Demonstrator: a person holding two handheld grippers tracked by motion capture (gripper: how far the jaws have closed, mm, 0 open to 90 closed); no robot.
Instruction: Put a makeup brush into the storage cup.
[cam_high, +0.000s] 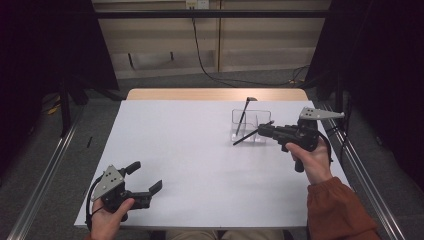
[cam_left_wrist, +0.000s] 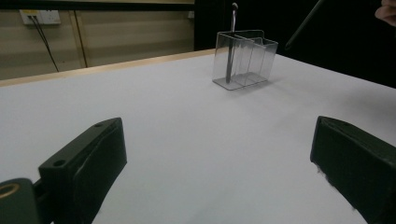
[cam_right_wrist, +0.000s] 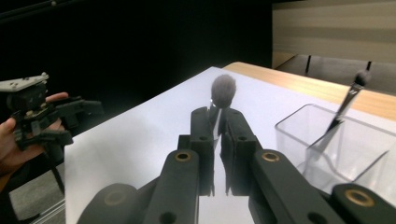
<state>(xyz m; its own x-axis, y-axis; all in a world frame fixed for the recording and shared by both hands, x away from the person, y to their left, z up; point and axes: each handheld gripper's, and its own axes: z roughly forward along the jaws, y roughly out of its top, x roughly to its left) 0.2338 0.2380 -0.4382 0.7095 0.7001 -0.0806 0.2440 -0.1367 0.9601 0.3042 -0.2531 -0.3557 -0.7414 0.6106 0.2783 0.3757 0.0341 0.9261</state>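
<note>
One slim dark-handled makeup brush already standing tilted in the left compartment of the clear plastic divided organiser, set toward the far right of the white worktop. Seen also from the left gripper view, leaning in the same end compartment of the organiser.

Second brush, long, thin, dark-handled with a soft grey tuft, pinched between the pressed-together jaws of the right hand-held gripper. In the high view, held roughly level in front of the organiser, handle end pointing down-left toward the worktop, right hand-held gripper just beside the container's near wall. Not yet inside any compartment.

Left hand-held gripper spread wide and empty, resting low near the front-left corner of the worktop, well apart from the organiser.

Judged about halfway: one brush stowed, one in hand. Left to do, probably: tip the held brush upright, bring it over a free compartment, lower it in, let go. No further brushes visible lying on the worktop.
</note>
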